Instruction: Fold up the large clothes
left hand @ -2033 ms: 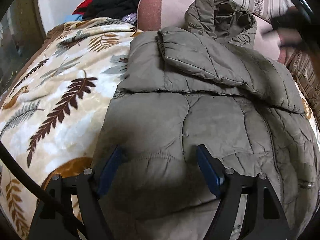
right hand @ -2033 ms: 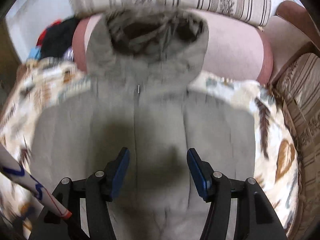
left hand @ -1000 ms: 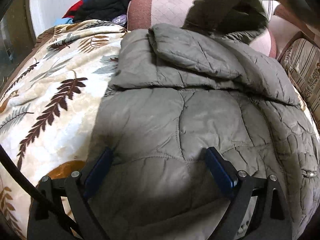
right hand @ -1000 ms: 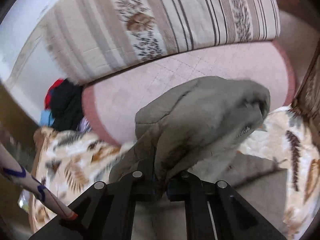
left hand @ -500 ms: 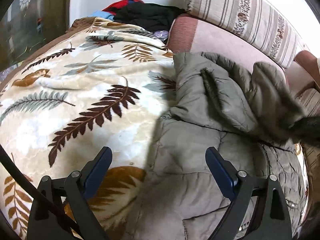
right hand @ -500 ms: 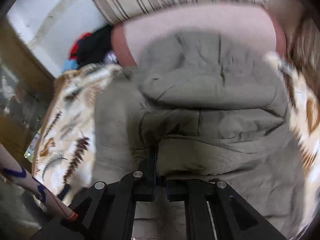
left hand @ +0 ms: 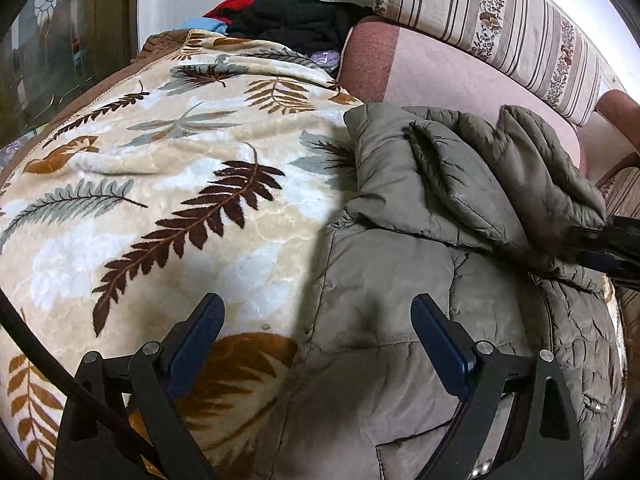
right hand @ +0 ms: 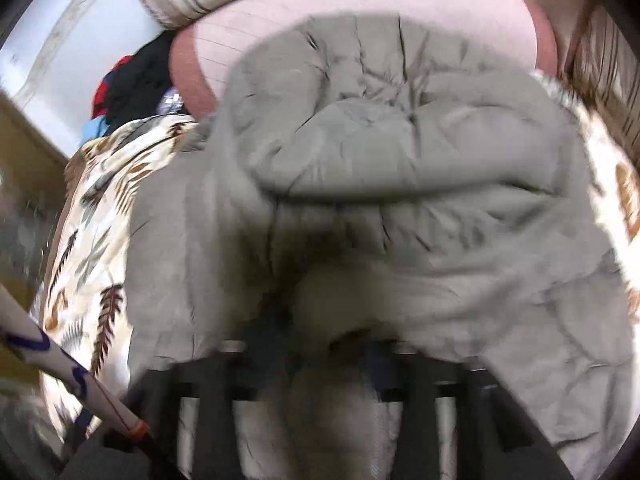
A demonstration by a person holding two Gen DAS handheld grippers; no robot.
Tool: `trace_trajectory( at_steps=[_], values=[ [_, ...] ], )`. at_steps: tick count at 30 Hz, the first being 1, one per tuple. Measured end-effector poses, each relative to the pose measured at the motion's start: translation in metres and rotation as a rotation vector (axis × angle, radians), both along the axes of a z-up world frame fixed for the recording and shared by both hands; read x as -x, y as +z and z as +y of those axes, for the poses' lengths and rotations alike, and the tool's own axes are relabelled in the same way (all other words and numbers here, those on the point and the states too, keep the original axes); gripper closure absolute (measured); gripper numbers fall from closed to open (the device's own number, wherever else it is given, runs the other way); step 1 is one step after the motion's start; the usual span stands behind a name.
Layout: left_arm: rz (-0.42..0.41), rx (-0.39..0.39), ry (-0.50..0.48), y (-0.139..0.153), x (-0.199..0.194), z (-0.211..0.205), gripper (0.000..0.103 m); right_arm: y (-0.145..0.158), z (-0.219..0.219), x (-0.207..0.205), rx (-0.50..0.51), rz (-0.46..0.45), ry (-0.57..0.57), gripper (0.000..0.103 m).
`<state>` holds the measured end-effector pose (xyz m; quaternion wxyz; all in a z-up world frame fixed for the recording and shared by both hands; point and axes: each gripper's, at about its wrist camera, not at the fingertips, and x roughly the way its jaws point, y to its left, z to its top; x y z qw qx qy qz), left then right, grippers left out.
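Bed: leaf-patterned blanket (left hand: 168, 184) covers it; a pink bolster (left hand: 452, 76) and a striped cushion (left hand: 508, 24) lie along the far edge, with a heap of dark and red clothes (left hand: 288, 20) by the wall.
Jacket: olive quilted jacket (left hand: 400, 320) lies on the blanket, on the right side in the left wrist view.
Jacket axis: long axis runs from the near edge toward the bolster, hood end far.
Hood: hood (right hand: 400, 120) is folded back over the jacket's upper part, its rim turned toward the near side.
Left gripper: left gripper (left hand: 316, 332) hangs above the jacket's left edge, jaws wide apart, nothing between them.
Right gripper: right gripper (right hand: 332, 356) is blurred; jaws have just been opening, with hood fabric draped between them; the pads no longer look pressed on it.
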<state>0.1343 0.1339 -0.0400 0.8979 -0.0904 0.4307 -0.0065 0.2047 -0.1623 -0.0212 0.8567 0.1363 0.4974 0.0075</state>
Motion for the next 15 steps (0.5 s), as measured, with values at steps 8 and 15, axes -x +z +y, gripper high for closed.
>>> trace_trajectory(
  at_steps=[8,15],
  values=[
    [0.007,-0.014,-0.019,-0.003,-0.002,-0.006,0.009,0.062,-0.008,-0.001,0.128,-0.195,-0.035,0.049],
    [0.023,-0.004,-0.031,-0.006,-0.006,-0.008,0.009,0.011,0.007,-0.082,0.172,-0.024,-0.040,0.049]
  ],
)
